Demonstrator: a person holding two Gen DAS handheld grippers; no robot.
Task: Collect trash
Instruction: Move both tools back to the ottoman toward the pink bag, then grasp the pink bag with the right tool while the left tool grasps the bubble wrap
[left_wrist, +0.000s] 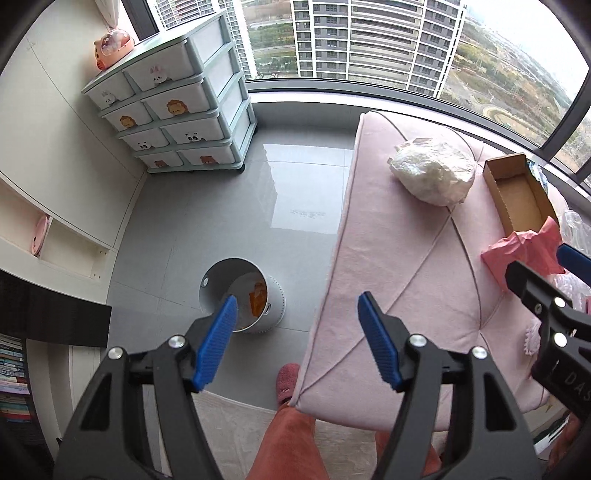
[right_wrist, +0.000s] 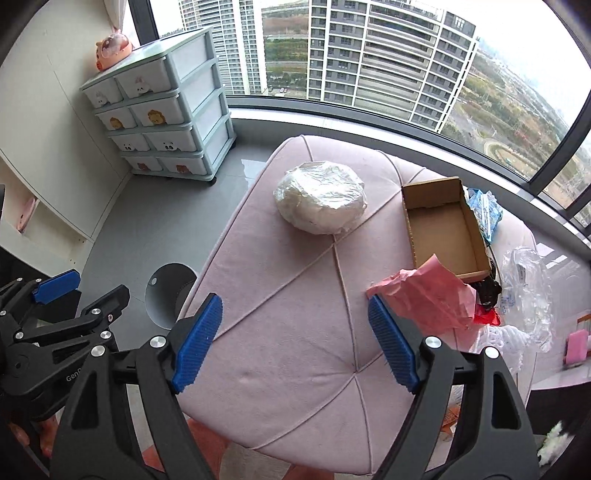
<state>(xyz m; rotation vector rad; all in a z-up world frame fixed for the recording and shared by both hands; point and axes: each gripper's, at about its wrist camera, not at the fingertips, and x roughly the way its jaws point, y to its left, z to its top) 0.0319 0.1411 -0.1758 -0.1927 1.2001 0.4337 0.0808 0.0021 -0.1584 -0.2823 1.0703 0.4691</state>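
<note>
A pink ottoman (right_wrist: 295, 295) carries trash: a crumpled white plastic bundle (right_wrist: 320, 202), an open cardboard box (right_wrist: 443, 229), a pink crumpled wrapper (right_wrist: 428, 295), clear plastic bags (right_wrist: 528, 291) and a blue-printed packet (right_wrist: 485, 210). A white trash bin (left_wrist: 242, 295) stands on the floor left of the ottoman with an orange wrapper (left_wrist: 258, 301) inside. My left gripper (left_wrist: 297, 339) is open and empty, above the gap between bin and ottoman. My right gripper (right_wrist: 295, 343) is open and empty over the ottoman's near part, its right finger beside the pink wrapper.
A drawer chest (left_wrist: 177, 107) with animal faces stands by the window at the back left, a pink toy (left_wrist: 112, 46) on top. White shelving (left_wrist: 55, 236) lines the left wall. A pink slipper (left_wrist: 286, 380) and the person's leg are below.
</note>
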